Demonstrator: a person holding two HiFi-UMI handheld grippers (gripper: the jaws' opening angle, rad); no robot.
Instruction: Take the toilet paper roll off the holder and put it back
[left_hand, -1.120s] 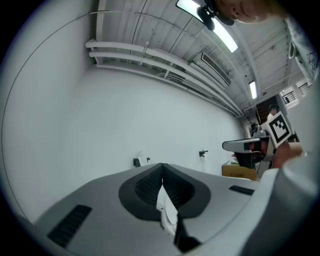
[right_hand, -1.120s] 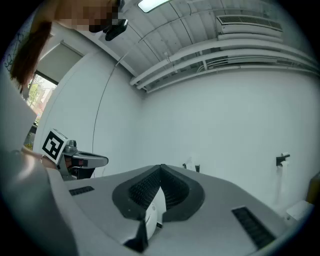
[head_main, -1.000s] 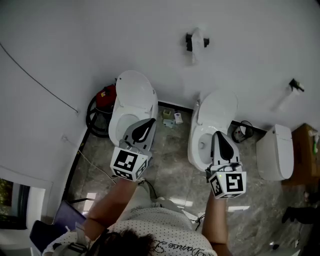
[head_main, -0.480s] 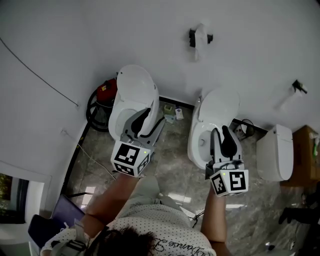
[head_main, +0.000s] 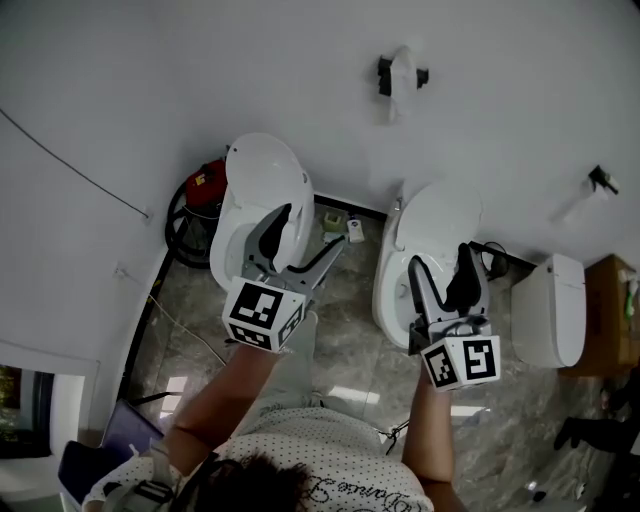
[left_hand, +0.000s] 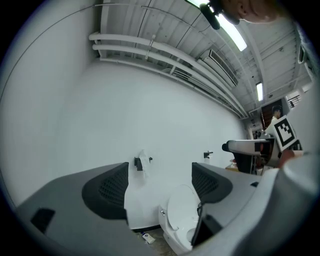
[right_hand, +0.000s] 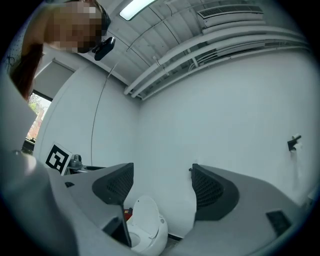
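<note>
Two open toilets (head_main: 265, 175) (head_main: 440, 215), two wall holders (head_main: 383, 72) (head_main: 598, 178), one toilet paper roll (head_main: 402, 68), two claws (head_main: 315, 230) (head_main: 442, 262)

Left tongs (left_hand: 160, 183) just opened, empty, toilet paper roll (left_hand: 143, 159) on holder (left_hand: 136, 163)

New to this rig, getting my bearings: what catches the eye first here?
The left toilet and right toilet stand lids-up against the white wall, the toilet paper roll mounted above them. The left gripper and right gripper have just been opening their fingers, nothing between them.
</note>
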